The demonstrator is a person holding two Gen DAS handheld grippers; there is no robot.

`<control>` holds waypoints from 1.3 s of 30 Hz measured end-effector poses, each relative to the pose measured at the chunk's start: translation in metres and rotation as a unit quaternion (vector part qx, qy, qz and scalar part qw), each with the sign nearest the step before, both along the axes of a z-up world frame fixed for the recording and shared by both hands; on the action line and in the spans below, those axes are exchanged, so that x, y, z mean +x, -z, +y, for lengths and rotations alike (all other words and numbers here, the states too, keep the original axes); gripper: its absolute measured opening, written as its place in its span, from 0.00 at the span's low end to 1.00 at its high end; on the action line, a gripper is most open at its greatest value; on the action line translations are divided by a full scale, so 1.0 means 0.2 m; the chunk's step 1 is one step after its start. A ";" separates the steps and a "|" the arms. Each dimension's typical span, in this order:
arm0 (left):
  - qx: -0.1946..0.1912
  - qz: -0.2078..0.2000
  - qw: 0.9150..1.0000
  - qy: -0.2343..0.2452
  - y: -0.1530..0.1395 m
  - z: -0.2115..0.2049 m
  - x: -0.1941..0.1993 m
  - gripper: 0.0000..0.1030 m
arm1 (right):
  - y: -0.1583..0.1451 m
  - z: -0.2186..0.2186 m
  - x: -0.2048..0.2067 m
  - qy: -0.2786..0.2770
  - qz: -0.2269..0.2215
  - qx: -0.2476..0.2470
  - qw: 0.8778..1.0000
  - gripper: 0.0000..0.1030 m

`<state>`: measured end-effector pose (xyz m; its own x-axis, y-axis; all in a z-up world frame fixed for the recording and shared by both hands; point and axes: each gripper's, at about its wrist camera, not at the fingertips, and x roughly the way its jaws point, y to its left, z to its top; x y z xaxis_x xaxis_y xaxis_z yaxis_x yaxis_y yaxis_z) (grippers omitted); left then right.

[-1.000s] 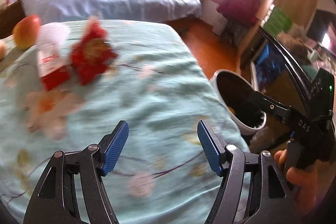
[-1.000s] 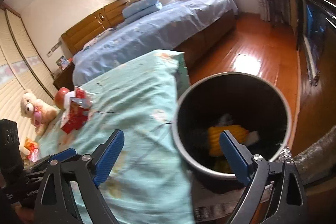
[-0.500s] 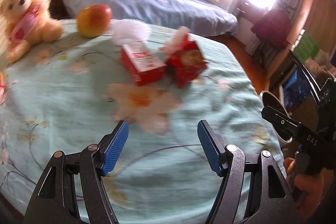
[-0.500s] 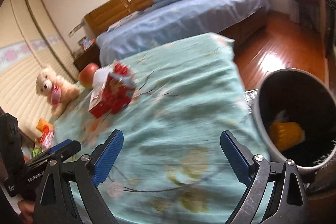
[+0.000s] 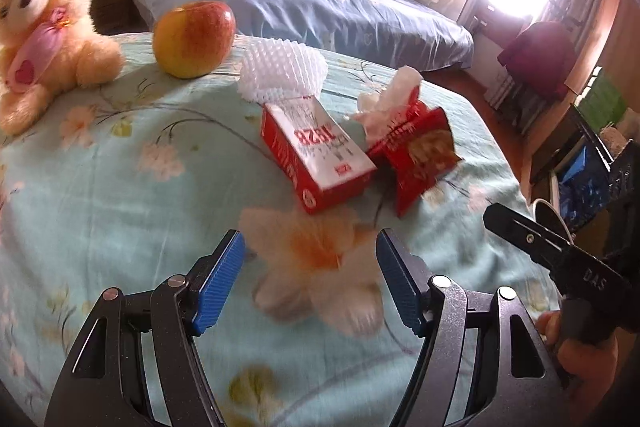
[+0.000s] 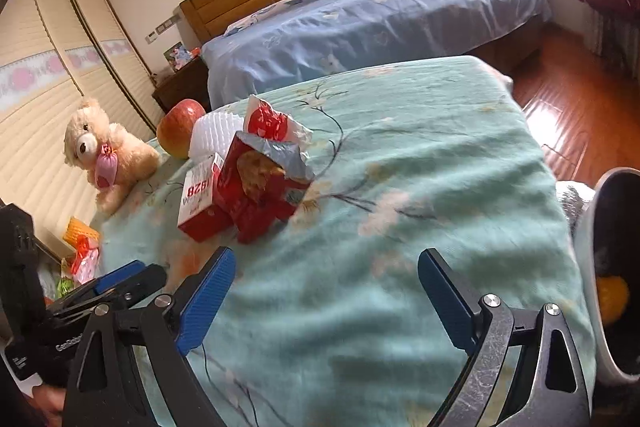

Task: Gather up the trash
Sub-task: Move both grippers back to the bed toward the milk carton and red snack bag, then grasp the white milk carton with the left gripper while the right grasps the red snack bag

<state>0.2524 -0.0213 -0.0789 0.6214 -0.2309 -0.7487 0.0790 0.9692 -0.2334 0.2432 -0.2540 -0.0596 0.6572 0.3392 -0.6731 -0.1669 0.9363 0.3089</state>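
left gripper (image 5: 310, 269) hovering with jaws open and empty, right gripper (image 6: 322, 297) jaws narrowing slightly, nothing between, red box (image 5: 316, 157) and snack bag (image 5: 416, 157) sitting touching, bin (image 6: 612, 279) probably holding scraps

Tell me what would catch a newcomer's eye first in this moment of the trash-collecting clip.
The red clutter mid-bed stands out: a red and white carton lies beside a torn red snack bag with white tissue sticking out, and a white foam net lies just behind. Farther back sit an apple and a teddy bear. Both the left gripper and the right gripper are open and empty above the teal floral bedspread.
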 end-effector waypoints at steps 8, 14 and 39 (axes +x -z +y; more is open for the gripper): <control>-0.024 0.015 1.000 0.014 0.03 -0.07 0.21 0.67 | -0.01 -0.03 0.10 0.011 0.001 0.012 1.000 0.85; 0.004 0.021 1.000 -0.013 0.06 -0.04 0.25 0.67 | 0.00 -0.04 0.13 0.016 0.002 0.011 1.000 0.84; 0.014 0.007 1.000 -0.012 0.07 0.08 0.29 0.51 | 0.07 0.22 0.30 -0.047 0.021 0.020 0.998 0.43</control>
